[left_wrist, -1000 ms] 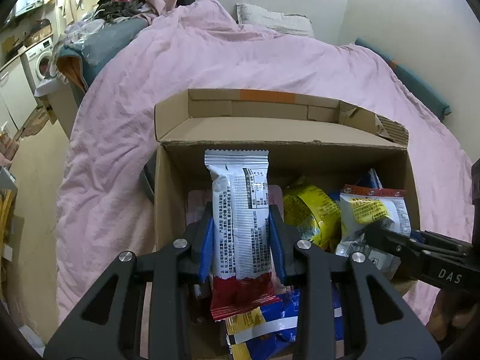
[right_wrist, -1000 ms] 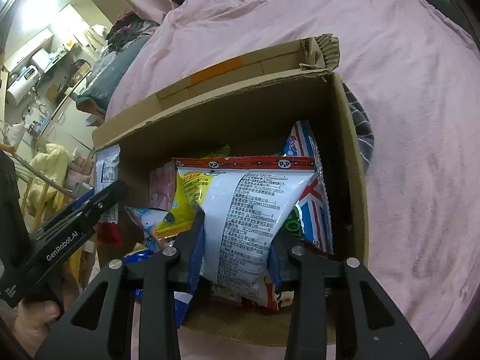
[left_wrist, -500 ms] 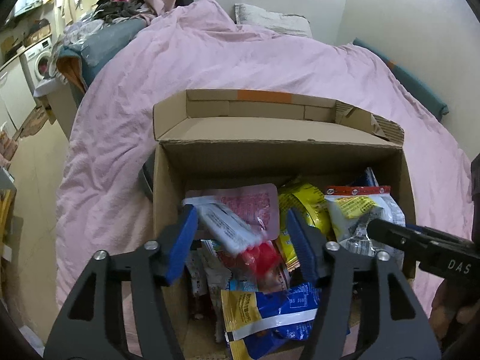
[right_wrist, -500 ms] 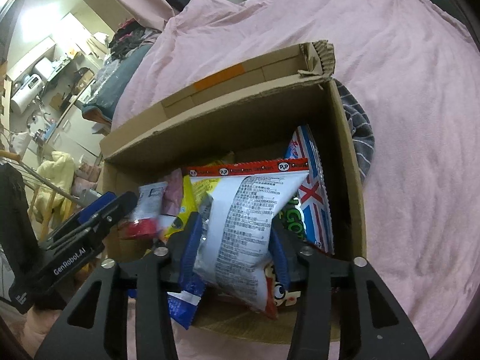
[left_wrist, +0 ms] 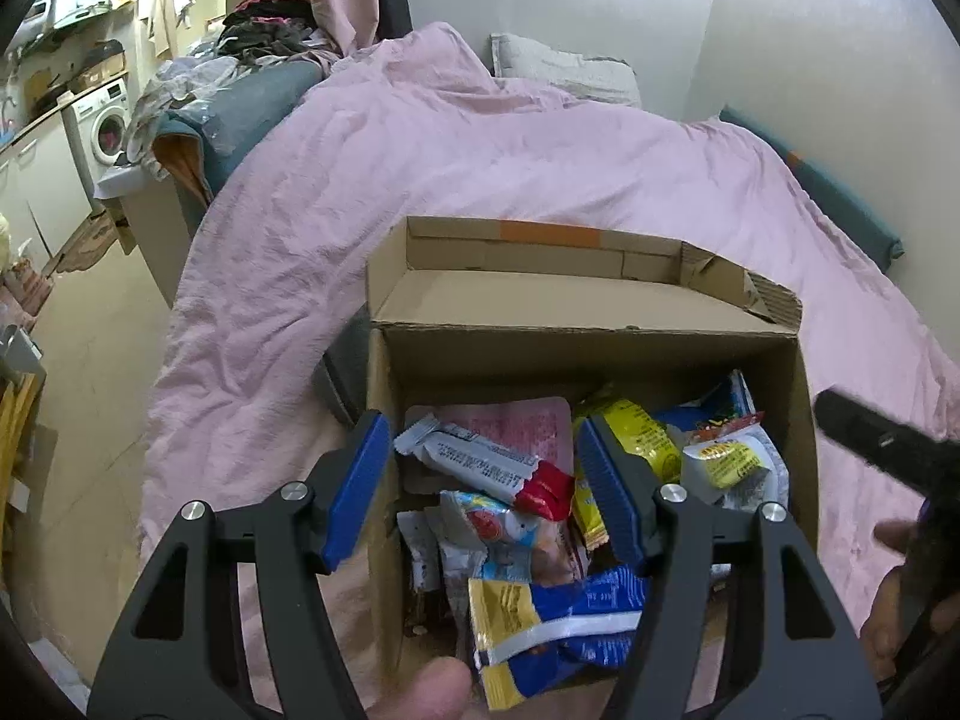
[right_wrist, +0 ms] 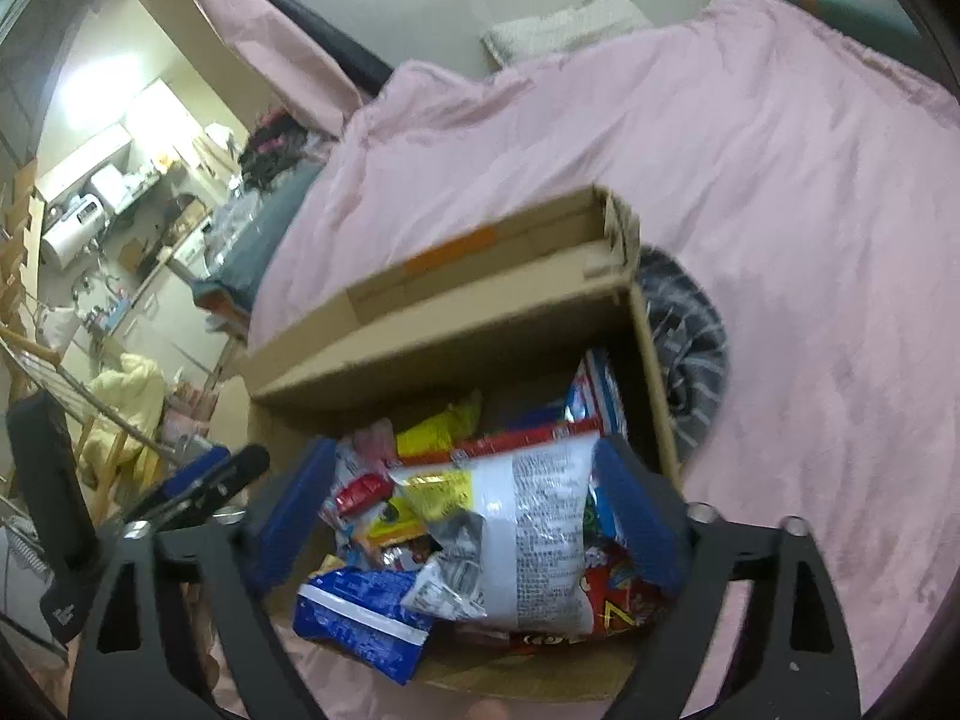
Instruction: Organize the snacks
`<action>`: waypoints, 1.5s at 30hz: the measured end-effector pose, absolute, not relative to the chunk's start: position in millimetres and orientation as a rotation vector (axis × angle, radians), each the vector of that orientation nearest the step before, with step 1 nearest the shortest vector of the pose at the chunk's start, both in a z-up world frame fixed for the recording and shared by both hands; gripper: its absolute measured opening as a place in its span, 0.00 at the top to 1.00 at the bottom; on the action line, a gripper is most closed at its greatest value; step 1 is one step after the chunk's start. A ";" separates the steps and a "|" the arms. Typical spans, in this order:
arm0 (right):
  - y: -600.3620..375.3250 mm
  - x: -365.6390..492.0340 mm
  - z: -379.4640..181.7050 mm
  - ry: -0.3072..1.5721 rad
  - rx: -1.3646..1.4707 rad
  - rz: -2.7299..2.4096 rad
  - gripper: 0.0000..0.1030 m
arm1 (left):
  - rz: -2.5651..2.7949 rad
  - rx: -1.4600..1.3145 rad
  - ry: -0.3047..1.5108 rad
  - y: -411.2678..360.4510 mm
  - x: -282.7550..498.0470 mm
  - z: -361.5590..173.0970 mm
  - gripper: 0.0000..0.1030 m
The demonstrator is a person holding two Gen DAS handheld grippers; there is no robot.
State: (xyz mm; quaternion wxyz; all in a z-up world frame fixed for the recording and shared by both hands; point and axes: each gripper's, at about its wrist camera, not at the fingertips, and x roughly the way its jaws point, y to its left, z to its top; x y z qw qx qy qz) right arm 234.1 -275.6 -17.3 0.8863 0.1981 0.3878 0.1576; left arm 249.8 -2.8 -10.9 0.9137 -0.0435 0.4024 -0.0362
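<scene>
An open cardboard box full of snack packets sits on a pink bed. My left gripper is open and empty above the box's left side. A white snack bar with a red end lies loose on the pile below it. My right gripper is open above the box. A white chip bag with a red top lies between its fingers on the pile, apparently free. A blue and yellow packet lies at the box's near edge.
The pink duvet surrounds the box. A dark striped cloth lies beside the box's right wall. A washing machine and cluttered shelves stand far left. The right gripper's tip shows in the left wrist view.
My left gripper opened and dropped the white and red snack bar into the box. My right gripper opened and let go of the white chip bag. Both grippers pulled back and up.
</scene>
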 end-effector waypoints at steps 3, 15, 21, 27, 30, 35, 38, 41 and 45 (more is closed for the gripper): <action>-277.3 220.3 -5.9 0.760 0.383 0.310 0.01 | -0.066 -0.089 0.805 4.3 239.5 -1.9 0.13; -262.8 160.0 21.3 0.669 0.309 0.273 0.00 | -0.037 -0.088 0.717 31.8 175.3 22.1 0.00; -251.7 124.0 29.9 0.628 0.238 0.242 0.00 | -0.008 -0.075 0.718 38.7 139.3 28.0 0.00; -257.7 93.8 28.3 0.638 0.259 0.239 0.00 | -0.025 -0.075 0.739 42.6 97.4 27.5 0.00; -257.3 83.5 26.0 0.650 0.254 0.229 0.00 | -0.020 -0.071 0.726 43.5 79.9 28.0 0.00; -254.3 65.3 18.8 0.672 0.276 0.237 0.00 | -0.004 -0.045 0.701 40.2 60.2 27.6 0.00; -249.4 54.9 12.7 0.679 0.244 0.205 0.00 | -0.005 -0.060 0.698 41.3 54.1 26.0 0.00; -238.2 47.8 6.4 0.669 0.179 0.174 0.00 | 0.004 -0.055 0.695 40.7 52.4 19.6 0.00; -220.3 48.3 -0.5 0.662 0.063 0.153 0.00 | -0.011 -0.052 0.722 34.2 61.3 8.8 0.00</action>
